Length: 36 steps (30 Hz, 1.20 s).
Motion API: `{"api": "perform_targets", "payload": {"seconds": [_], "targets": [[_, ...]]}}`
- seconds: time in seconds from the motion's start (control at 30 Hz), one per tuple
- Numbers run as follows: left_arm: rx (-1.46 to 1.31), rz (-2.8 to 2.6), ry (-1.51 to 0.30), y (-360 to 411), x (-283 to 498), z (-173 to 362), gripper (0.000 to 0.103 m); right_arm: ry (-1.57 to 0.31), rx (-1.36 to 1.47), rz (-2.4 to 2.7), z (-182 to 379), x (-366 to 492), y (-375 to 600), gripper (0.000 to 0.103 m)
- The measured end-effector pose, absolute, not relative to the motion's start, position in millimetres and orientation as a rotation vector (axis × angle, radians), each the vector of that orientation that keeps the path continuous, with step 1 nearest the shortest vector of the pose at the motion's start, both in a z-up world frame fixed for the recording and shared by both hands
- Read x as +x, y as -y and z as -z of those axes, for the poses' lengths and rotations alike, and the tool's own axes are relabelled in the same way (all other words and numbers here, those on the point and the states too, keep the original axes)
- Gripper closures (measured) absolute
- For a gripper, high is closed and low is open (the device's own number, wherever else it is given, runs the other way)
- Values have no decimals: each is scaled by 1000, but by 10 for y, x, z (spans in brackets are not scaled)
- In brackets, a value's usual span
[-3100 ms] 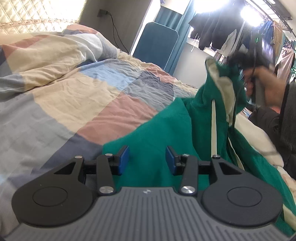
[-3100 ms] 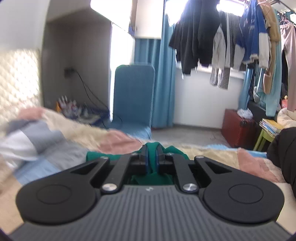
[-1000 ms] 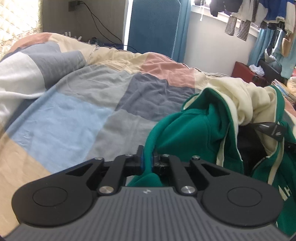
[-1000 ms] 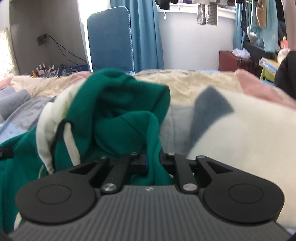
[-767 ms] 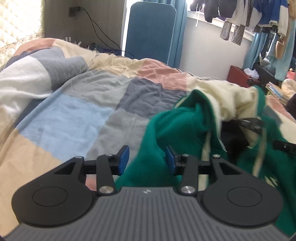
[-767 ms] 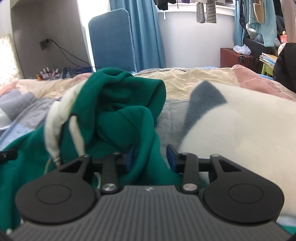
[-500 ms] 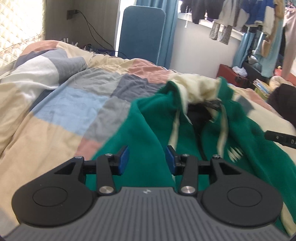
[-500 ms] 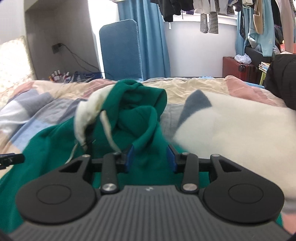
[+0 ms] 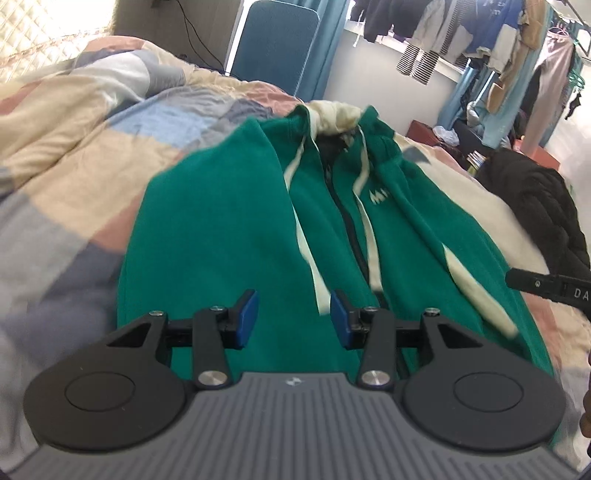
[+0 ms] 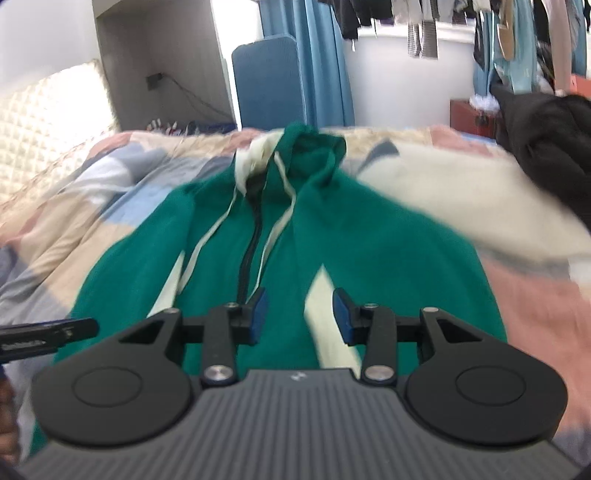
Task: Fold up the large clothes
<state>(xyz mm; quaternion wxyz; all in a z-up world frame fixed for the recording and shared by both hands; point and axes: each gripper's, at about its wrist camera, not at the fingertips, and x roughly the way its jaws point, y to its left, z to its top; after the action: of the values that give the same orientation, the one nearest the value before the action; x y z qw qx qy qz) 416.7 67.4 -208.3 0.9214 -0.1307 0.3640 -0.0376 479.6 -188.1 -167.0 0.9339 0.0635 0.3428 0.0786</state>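
Note:
A green zip hoodie with cream drawstrings and a cream-lined hood lies front up on the bed, hood at the far end. The right wrist view shows the same hoodie spread flat. My left gripper hangs open above the hoodie's lower left half, nothing between its blue pads. My right gripper is open too, over the lower right half near a cream stripe. The tip of the right gripper shows at the right edge of the left wrist view.
A patchwork quilt in beige, blue, grey and pink covers the bed. A black jacket lies at the right edge. A blue chair, a wall and hanging clothes stand beyond the bed.
Both grippers let go of the hoodie near its hood, opened, and drew back and up toward its lower part. The hoodie now lies spread flat.

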Motion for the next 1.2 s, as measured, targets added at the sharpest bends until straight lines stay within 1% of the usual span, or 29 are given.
{"api": "perform_targets", "payload": {"seconds": [0.2,0.27,0.3,0.33,0.57,0.6,0.63,0.67,0.8,0.87,0.93,0.97,1.0,1.03,1.07,1.1,1.13,1.17,1.2], "targets": [[-214,91,-729,-497,3653,2142,54,-754,130,-140,1711,4218,1975,61],[-201,97,-715,-462,3588,2165,54,-752,147,-128,1736,4093,2033,53],[-194,95,-703,-437,3537,2182,54,-747,159,-114,1755,4048,2074,45],[-189,95,-698,-430,3545,2197,54,-742,171,-102,1780,4013,2105,43],[-129,146,-703,-331,3581,2306,54,-819,274,23,2123,4081,2379,43],[-113,149,-707,-303,3586,2326,53,-832,275,35,2168,4116,2392,40],[-97,153,-711,-281,3598,2351,53,-844,276,42,2206,4160,2405,30],[-77,151,-715,-251,3605,2381,53,-851,271,46,2240,4195,2404,26],[-29,128,-747,-199,3677,2511,53,-860,196,23,2351,4214,2303,22],[-15,128,-760,-201,3720,2550,53,-869,162,14,2410,4223,2259,22],[-4,111,-777,-217,3775,2592,56,-882,127,21,2480,4252,2228,23],[-3,105,-785,-229,3801,2615,63,-890,115,25,2511,4260,2214,24],[2,96,-789,-242,3819,2632,74,-895,102,28,2524,4265,2205,28],[8,87,-788,-259,3832,2638,80,-896,96,32,2530,4264,2200,34],[5,78,-784,-281,3834,2633,91,-893,106,40,2508,4256,2216,38],[-6,66,-777,-322,3828,2611,95,-888,121,48,2483,4251,2245,47],[-22,55,-763,-376,3809,2572,96,-878,145,53,2446,4237,2286,56],[-38,41,-744,-439,3796,2522,97,-867,175,57,2413,4227,2331,59],[-55,21,-723,-515,3770,2465,97,-853,206,61,2362,4200,2385,65]]}}
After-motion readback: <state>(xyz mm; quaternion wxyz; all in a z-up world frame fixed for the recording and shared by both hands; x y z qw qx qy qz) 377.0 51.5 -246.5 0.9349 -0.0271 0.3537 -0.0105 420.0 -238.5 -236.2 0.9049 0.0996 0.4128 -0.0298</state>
